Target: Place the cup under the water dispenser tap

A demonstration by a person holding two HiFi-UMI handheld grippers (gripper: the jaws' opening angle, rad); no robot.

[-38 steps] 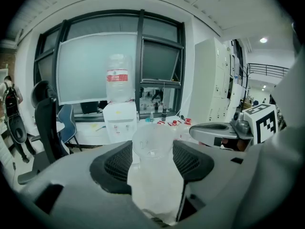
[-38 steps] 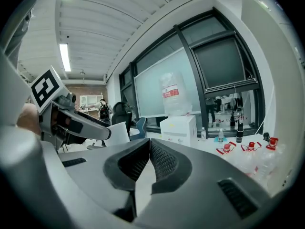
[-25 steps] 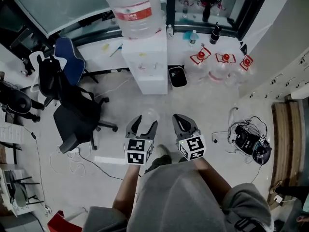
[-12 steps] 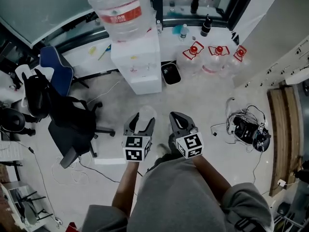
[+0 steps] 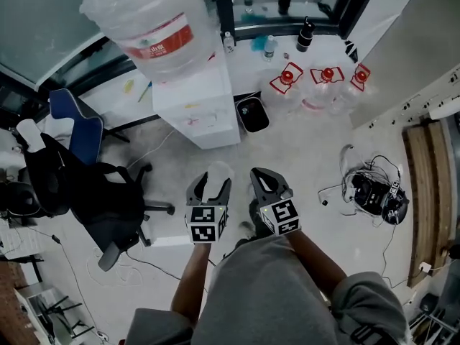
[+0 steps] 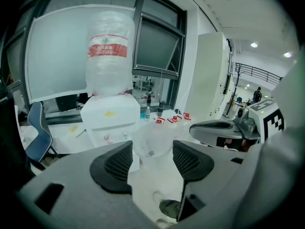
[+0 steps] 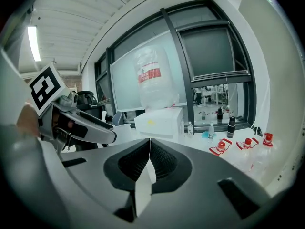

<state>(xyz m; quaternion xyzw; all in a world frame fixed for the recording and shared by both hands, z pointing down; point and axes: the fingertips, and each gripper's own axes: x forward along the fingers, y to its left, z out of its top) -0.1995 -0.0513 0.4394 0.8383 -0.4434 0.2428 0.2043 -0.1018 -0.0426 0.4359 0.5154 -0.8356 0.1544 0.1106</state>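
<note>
A clear plastic cup (image 5: pixel 219 169) hangs in the air between the jaws of my left gripper (image 5: pixel 213 182), which is shut on it. Seen from the left gripper view, the cup (image 6: pixel 151 138) sits between the two black pads (image 6: pixel 116 162), with the white water dispenser (image 6: pixel 111 121) straight ahead, some way off. A big upturned bottle (image 5: pixel 154 27) tops the dispenser (image 5: pixel 195 110); its small taps (image 6: pixel 108 137) face me. Just to the right of the left one, my right gripper (image 5: pixel 263 177) is shut with nothing in it, its pads (image 7: pixel 159 162) meeting.
A black office chair (image 5: pixel 97 196) and a blue chair (image 5: pixel 70 117) stand left of the dispenser. A black bin (image 5: pixel 251 113) sits at its right, then several red-capped water jugs (image 5: pixel 327 77). Cables and gear (image 5: pixel 374 192) lie on the floor at right.
Both grippers have moved forward toward the dispenser, which now looms larger and nearer in the head view. The cup stays in the left gripper.
</note>
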